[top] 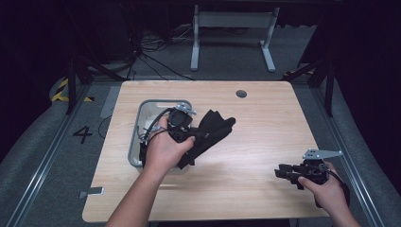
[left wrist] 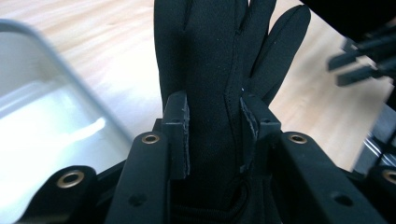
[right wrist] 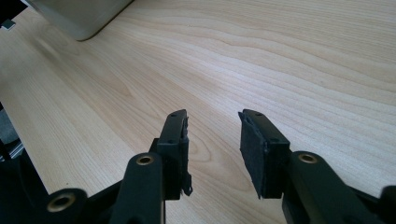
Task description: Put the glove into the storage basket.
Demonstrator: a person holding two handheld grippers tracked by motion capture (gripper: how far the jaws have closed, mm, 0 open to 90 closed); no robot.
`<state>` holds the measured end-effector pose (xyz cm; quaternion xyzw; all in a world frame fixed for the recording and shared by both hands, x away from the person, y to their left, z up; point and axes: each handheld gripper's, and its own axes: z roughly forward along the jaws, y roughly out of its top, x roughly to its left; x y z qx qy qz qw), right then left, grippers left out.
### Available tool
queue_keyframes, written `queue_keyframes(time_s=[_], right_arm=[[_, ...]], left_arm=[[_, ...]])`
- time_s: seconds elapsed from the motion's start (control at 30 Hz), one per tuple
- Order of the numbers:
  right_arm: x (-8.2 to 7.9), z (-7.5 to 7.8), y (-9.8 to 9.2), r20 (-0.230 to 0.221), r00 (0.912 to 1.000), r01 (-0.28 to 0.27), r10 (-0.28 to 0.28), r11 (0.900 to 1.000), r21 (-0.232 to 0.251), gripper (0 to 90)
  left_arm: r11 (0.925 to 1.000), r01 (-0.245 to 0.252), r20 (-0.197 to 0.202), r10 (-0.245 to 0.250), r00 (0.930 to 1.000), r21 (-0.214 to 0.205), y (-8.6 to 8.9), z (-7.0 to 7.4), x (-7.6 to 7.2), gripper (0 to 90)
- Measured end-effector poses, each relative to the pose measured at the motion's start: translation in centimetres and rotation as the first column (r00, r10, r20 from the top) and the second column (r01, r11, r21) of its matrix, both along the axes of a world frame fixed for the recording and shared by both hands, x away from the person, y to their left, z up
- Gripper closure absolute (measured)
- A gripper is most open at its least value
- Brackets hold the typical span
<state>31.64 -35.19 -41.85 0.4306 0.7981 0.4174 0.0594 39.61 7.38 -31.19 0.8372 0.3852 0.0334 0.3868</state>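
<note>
A black glove [top: 215,126] hangs over the table just right of the grey tray [top: 142,106], its fingers pointing up and to the right. My left gripper [top: 196,135] is shut on it. In the left gripper view both pads press the glove [left wrist: 210,60] across its palm, between the jaws of the left gripper [left wrist: 215,116], with the glove's fingers spread beyond the tips. My right gripper [top: 283,172] rests low near the table's front right corner. Its jaws [right wrist: 212,135] stand open over bare wood with nothing between them.
The grey tray [left wrist: 46,107] lies at the table's left side, and one of its corners [right wrist: 79,18] appears far off in the right gripper view. A round cable hole [top: 241,93] sits near the table's far edge. Another desk's legs [top: 267,42] stand beyond.
</note>
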Motion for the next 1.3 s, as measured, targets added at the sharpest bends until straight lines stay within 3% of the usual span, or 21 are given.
queue_keyframes(time_s=[0.1,0.17,0.3,0.43,0.7,0.8,0.93,1.0,1.07,1.13,1.2,1.3], right_arm=[[0.0,0.0,0.0,0.002,1.0,0.002,-0.002,1.0,0.001,62.0],[-0.1,0.0,0.0,0.002,1.0,0.006,-0.006,1.0,0.002,61.8],[0.0,-0.1,-0.1,-0.002,1.0,0.009,-0.009,1.0,0.002,61.6],[0.0,-0.2,0.1,-0.006,1.0,0.003,-0.003,1.0,0.002,61.3],[0.1,-0.3,0.4,-0.005,1.0,-0.003,0.003,1.0,0.001,60.8],[0.1,-0.3,0.4,-0.008,0.9999,-0.007,0.007,1.0,0.001,60.7],[0.2,-0.3,0.6,-0.005,0.9999,-0.013,0.013,0.9999,0.003,60.5],[0.2,-0.3,0.5,-0.003,0.9999,-0.014,0.014,0.9999,0.001,60.3],[0.2,-0.2,0.5,0.001,0.9999,-0.011,0.011,0.9999,0.003,60.0],[0.3,-0.2,0.4,0.003,1.0,-0.008,0.008,1.0,0.003,59.6],[0.4,-0.2,0.3,0.007,1.0,-0.005,0.005,1.0,0.001,58.7],[0.5,-0.2,0.2,0.015,0.9999,0.003,-0.003,1.0,-0.004,58.3]], left_arm=[[0.9982,-0.06,0.001,0.06,0.9982,0.012,1.3,-0.1,0.8,67.1],[0.9936,-0.107,0.013,0.106,0.9942,0.036,2.0,-0.2,1.2,67.0],[0.9813,-0.188,0.01,0.188,0.9821,0.041,3.5,-0.5,2.0,67.0],[0.9605,-0.273,0.013,0.273,0.962,0.054,4.8,-1.1,2.7,66.9],[0.9149,-0.395,-0.064,0.4,0.9141,0.084,6.5,-3.9,4.7,66.7],[0.8948,-0.434,-0.085,0.443,0.8926,0.106,6.7,-4.9,5.3,66.6],[0.8845,-0.437,-0.113,0.457,0.8824,0.164,6.4,-6.4,6.0,64.9],[0.8866,-0.422,-0.108,0.446,0.8887,0.19,6.1,-6.9,6.1,60.0],[0.8908,-0.418,-0.104,0.439,0.8923,0.179,5.9,-7.0,6.1,53.4],[0.9034,-0.399,-0.097,0.416,0.9039,0.156,5.8,-6.9,5.9,42.4],[0.9085,-0.395,-0.07,0.407,0.9109,0.136,5.7,-6.5,5.4,35.4],[0.9297,-0.359,-0.048,0.364,0.9303,0.082,5.6,-5.5,4.3,35.3]])
